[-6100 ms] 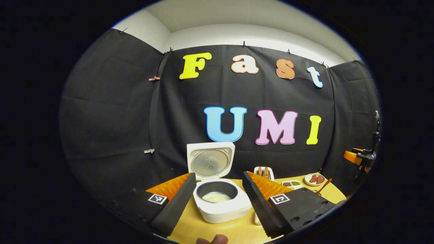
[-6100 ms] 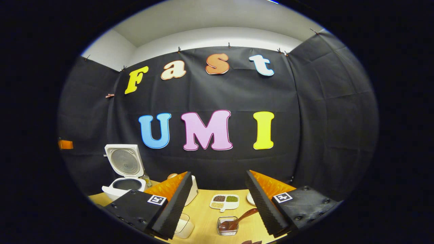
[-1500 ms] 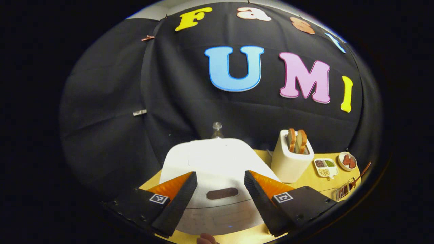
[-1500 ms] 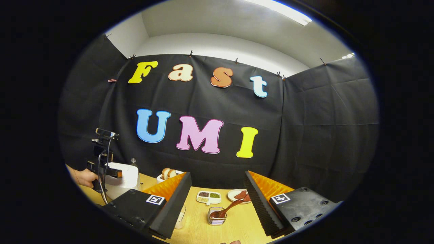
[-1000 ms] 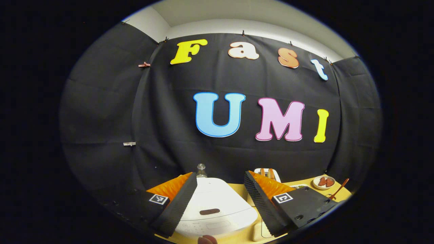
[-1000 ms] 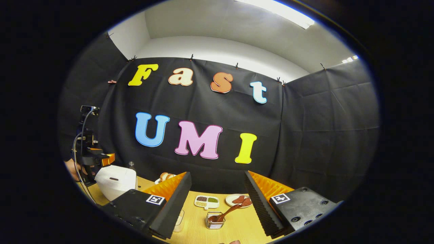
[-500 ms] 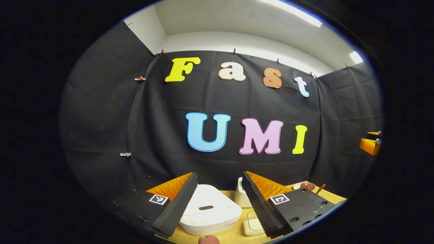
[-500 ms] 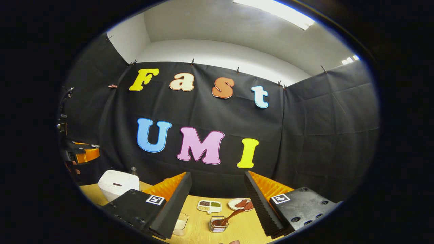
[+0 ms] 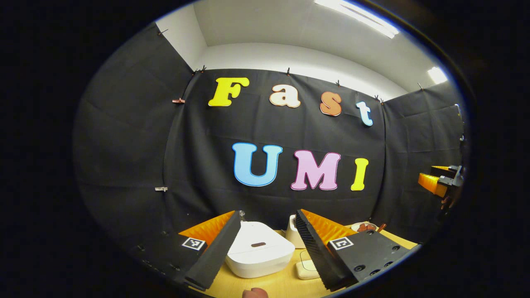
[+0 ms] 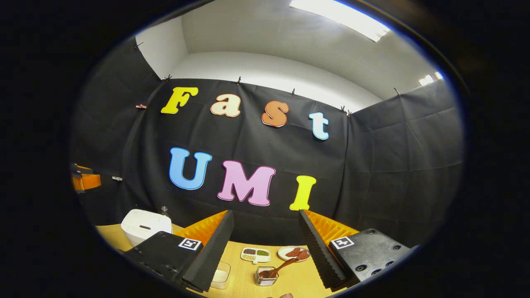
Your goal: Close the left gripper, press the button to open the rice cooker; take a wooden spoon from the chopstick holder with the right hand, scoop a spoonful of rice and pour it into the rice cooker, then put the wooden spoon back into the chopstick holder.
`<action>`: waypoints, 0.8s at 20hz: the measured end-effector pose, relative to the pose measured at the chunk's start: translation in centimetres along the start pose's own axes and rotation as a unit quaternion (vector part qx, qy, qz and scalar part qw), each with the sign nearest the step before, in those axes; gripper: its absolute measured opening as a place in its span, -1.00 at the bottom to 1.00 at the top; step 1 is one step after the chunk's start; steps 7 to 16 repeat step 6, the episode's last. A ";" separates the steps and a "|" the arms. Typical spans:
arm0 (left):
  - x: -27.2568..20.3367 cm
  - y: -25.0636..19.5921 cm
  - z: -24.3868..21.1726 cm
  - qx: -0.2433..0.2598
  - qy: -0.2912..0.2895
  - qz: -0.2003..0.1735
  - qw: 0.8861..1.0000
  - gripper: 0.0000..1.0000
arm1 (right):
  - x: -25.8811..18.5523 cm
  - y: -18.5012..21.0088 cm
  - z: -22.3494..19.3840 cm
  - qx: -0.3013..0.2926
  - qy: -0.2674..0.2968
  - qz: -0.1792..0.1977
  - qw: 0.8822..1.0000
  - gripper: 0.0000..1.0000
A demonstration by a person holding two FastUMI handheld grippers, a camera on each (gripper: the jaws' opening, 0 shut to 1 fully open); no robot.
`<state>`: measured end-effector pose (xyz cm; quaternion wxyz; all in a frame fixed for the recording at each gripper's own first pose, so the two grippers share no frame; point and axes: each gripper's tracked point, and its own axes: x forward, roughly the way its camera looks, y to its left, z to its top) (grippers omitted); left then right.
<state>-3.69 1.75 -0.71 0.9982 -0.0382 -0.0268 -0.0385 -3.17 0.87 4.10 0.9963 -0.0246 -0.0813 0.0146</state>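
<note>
With both the left gripper (image 9: 265,244) and right gripper (image 10: 265,244) wide open, pressing the closed rice cooker (image 9: 258,254) ahead risks straddling its button.

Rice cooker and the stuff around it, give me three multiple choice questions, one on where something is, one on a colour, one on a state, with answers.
1. Where is the wooden spoon?
A. In the small holder on the table
B. Inside the rice cooker
C. Between the right gripper's fingers

2. What colour is the rice cooker?
A. Red
B. White
C. Green

3. What state is the rice cooker's lid in?
A. Standing open
B. Taken off and lying on the table
C. Shut

Answers:
1. A: the right gripper view shows the wooden spoon leaning out of the holder, beyond the open right gripper.
2. B: the rice cooker is white in the left gripper view, seen between the fingers of the open left gripper.
3. C: its lid lies flat over the body.
</note>
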 end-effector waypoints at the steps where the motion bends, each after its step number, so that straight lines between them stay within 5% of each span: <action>1: -0.6 0.4 0.2 0.003 0.000 0.002 1.000 0.86 | -0.2 0.2 0.0 -0.003 0.000 0.000 1.000 0.97; 16: -2.3 2.0 0.1 0.004 0.003 -0.002 1.000 0.86 | -1.1 0.5 0.2 -0.016 0.000 -0.008 1.000 0.94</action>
